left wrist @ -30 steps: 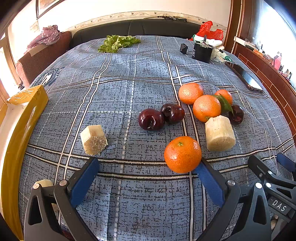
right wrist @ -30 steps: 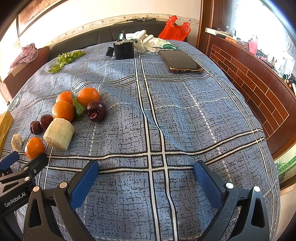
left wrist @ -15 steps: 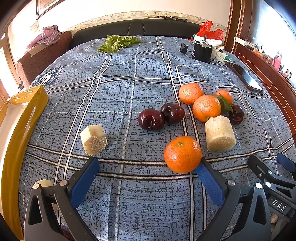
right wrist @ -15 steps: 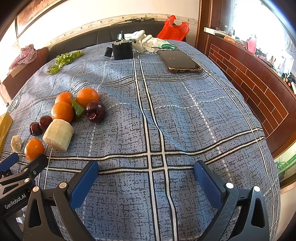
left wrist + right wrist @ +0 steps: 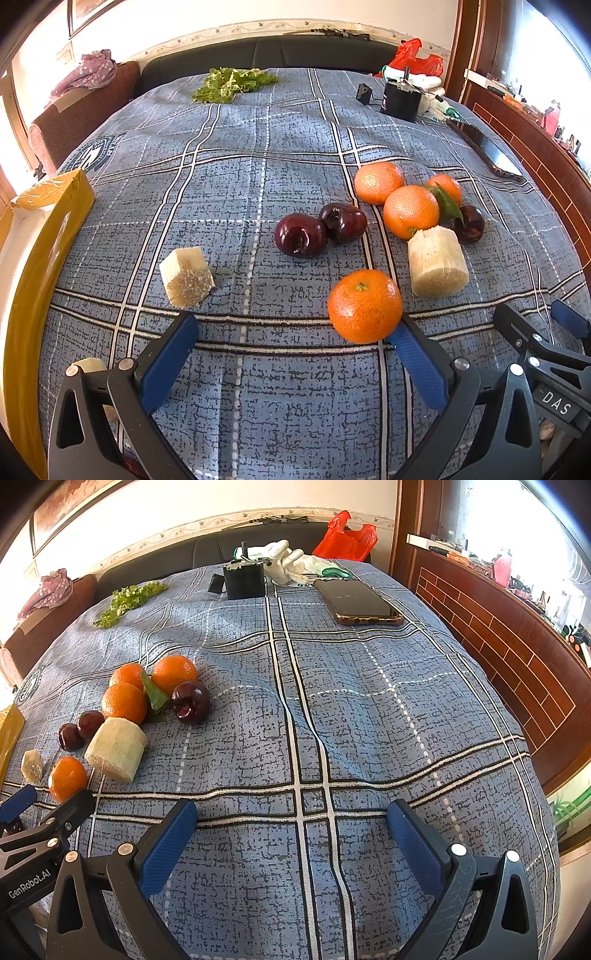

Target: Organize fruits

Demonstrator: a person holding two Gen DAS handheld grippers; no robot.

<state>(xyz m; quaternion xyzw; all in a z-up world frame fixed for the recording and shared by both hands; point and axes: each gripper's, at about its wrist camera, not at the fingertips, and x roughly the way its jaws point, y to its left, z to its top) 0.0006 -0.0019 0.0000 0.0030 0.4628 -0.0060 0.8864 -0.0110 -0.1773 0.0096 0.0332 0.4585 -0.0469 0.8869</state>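
On the blue checked cloth lie several oranges: one near orange (image 5: 364, 305) just ahead of my left gripper's right finger, and three more in a cluster (image 5: 410, 211) with a green leaf. Two dark red apples (image 5: 300, 235) lie side by side; a third apple (image 5: 470, 223) sits behind a big pale sugarcane chunk (image 5: 437, 263). A smaller cane piece (image 5: 187, 276) lies left. My left gripper (image 5: 291, 336) is open and empty. My right gripper (image 5: 291, 821) is open over bare cloth, with the fruit group (image 5: 124, 703) to its far left.
A yellow box (image 5: 40, 236) lies along the left edge. Lettuce (image 5: 232, 83), a black container (image 5: 245, 579), white gloves (image 5: 291, 560), a red bag (image 5: 345, 536) and a phone (image 5: 357, 602) sit at the far side. A wooden ledge runs along the right.
The right gripper has drifted slightly, so the scene shifts a little in its view. The left gripper and the fruits have not moved.
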